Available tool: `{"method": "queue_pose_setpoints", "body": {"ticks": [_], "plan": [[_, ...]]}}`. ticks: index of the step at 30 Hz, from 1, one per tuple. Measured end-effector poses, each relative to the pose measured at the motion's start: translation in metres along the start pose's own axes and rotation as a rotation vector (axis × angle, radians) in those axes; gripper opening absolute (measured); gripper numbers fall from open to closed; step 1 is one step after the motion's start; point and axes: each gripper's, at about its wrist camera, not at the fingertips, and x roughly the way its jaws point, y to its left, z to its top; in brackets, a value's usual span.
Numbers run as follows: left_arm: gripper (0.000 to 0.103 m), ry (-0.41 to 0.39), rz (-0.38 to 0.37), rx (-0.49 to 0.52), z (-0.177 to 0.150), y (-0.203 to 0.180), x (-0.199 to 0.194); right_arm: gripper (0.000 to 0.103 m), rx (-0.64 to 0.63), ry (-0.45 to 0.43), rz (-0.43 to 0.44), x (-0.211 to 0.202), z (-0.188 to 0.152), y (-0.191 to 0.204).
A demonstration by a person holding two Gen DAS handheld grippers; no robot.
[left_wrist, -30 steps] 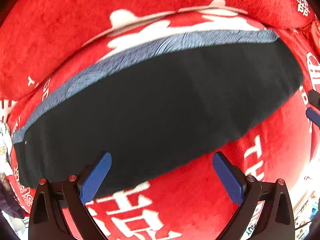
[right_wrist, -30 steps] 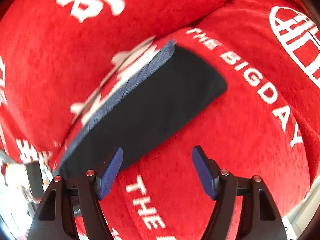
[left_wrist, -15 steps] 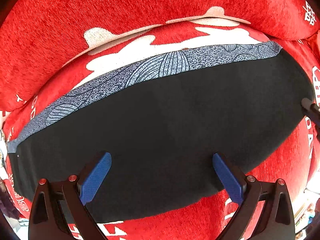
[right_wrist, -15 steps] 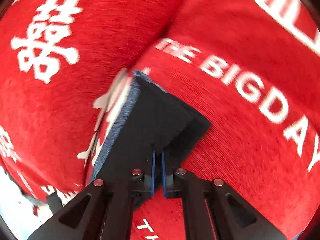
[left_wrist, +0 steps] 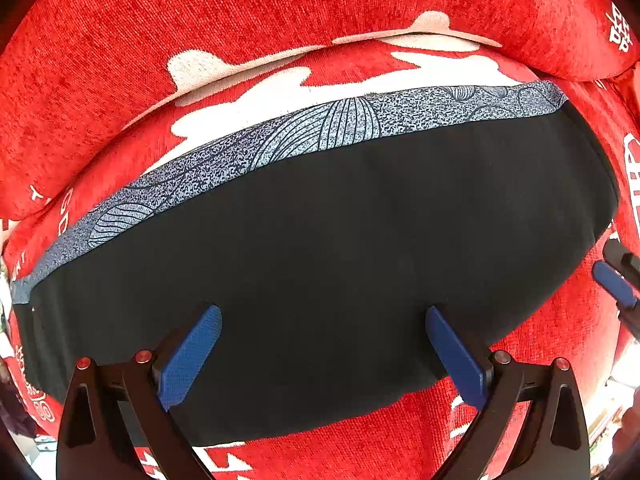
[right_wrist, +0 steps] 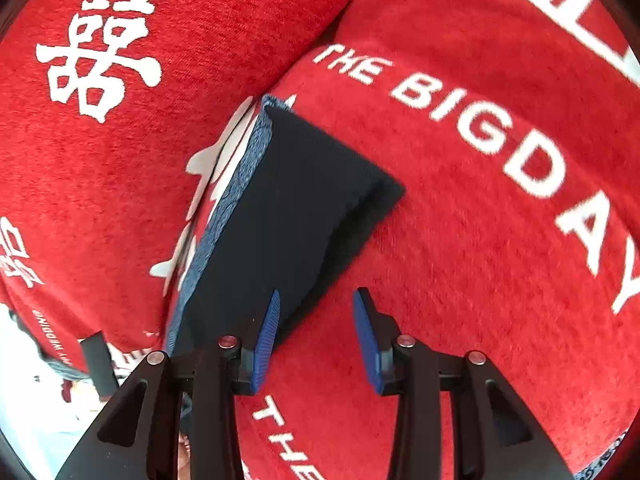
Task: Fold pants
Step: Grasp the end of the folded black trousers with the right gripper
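Observation:
Black pants (left_wrist: 340, 240) lie folded in a long band on the red sofa cover, with a grey-blue patterned strip (left_wrist: 348, 124) along the far edge. My left gripper (left_wrist: 322, 316) hangs open straight above the pants' near half, with nothing between its pads. In the right wrist view the pants' end (right_wrist: 296, 208) runs away from me. My right gripper (right_wrist: 316, 296) is over its near edge, jaws opening; a sliver of cloth lies by the left pad (right_wrist: 268, 340), not pressed. One right pad (left_wrist: 614, 284) shows at the left wrist view's right edge.
The red sofa cover (right_wrist: 480, 260) carries white lettering on the seat, and the back cushion (right_wrist: 180, 80) rises just behind the pants. The seat's front edge drops to a bright cluttered floor (right_wrist: 36, 400) at lower left. A dark bar (right_wrist: 96, 360) stands there.
My right gripper went from open to shut at the pants' end, and now its jaws stand apart again. My left gripper shifted over the pants, then kept still.

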Motion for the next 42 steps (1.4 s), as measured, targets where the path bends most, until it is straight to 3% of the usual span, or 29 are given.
{"method": "queue_pose_setpoints", "body": {"ticks": [4,9,15,17,21,26,27,29,32,37,42], "plan": [[0.103,-0.002,-0.001,0.008,-0.003,0.001,0.003,0.043,0.01,-0.01,0.062,0.002,-0.003,-0.005],[0.103,-0.012,0.006,0.021,-0.005,-0.001,0.005,0.043,0.024,-0.039,0.076,0.014,0.01,-0.007],[0.102,-0.017,0.002,0.017,-0.003,-0.003,0.005,0.042,0.114,-0.116,0.187,0.032,0.03,-0.01],[0.102,-0.055,0.001,-0.016,0.002,0.0,-0.005,0.017,0.141,-0.102,0.196,0.038,0.035,-0.006],[0.102,-0.141,0.01,-0.078,0.025,0.003,-0.018,0.013,0.026,-0.103,0.202,0.025,0.036,0.019],[0.103,-0.047,0.033,-0.098,0.05,-0.008,0.032,0.013,-0.148,-0.103,0.195,0.007,0.032,0.062],[0.103,-0.091,0.033,-0.105,0.048,-0.009,0.03,0.013,-0.173,-0.092,0.196,0.007,0.03,0.07],[0.103,-0.103,0.046,-0.072,0.047,-0.012,0.028,0.013,-0.229,-0.098,0.173,0.005,0.026,0.088],[0.103,-0.062,0.004,-0.076,0.05,-0.003,0.025,0.013,-0.31,-0.095,0.147,0.001,0.017,0.116],[0.103,-0.147,-0.014,-0.116,0.041,0.038,-0.013,0.013,-0.499,-0.094,0.079,-0.004,-0.01,0.169],[0.103,-0.185,0.019,-0.169,0.022,0.111,-0.04,0.014,-0.662,-0.089,-0.017,0.008,-0.053,0.214]]}}
